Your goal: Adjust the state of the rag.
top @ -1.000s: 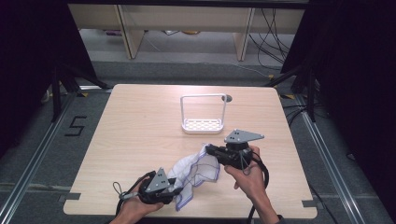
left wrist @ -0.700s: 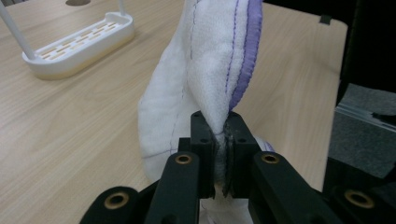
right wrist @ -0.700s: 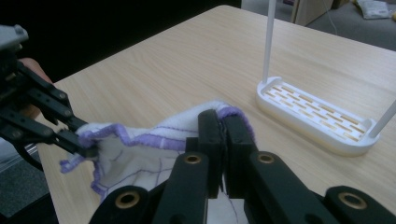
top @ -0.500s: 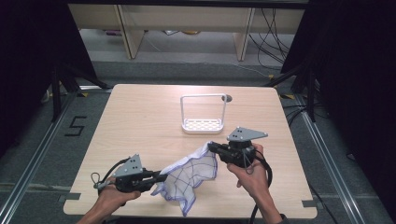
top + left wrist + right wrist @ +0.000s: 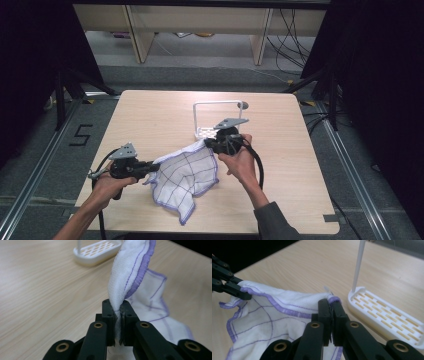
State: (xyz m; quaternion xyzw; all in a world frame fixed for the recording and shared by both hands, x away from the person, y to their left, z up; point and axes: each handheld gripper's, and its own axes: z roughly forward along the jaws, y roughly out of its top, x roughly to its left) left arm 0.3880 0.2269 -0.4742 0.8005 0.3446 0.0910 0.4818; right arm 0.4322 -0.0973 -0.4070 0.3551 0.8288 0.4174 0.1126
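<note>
Two tongs: both grip one white cloth [image 5: 187, 175] with purple stitching, stretched between them over the counter [image 5: 150, 115].
Left tongs [image 5: 152, 167]: at about 8 o'clock on the counter, jaws clamped tight on a bunched cloth corner, seen close in the left gripper view [image 5: 120, 312].
Right tongs [image 5: 209, 145]: near the counter's centre, jaws pinched on the opposite purple-hemmed corner, seen in the right gripper view [image 5: 331, 312].
Cloth: its top edge runs from 8 o'clock toward centre; the rest sags to 6 o'clock and lies on the wood.
Rack [image 5: 207, 131]: white slotted tray with an upright wire frame, at 12 o'clock of the right tongs, just beside them.
Hands: left hand [image 5: 107, 182] and right hand [image 5: 242, 162] hold the tools.
</note>
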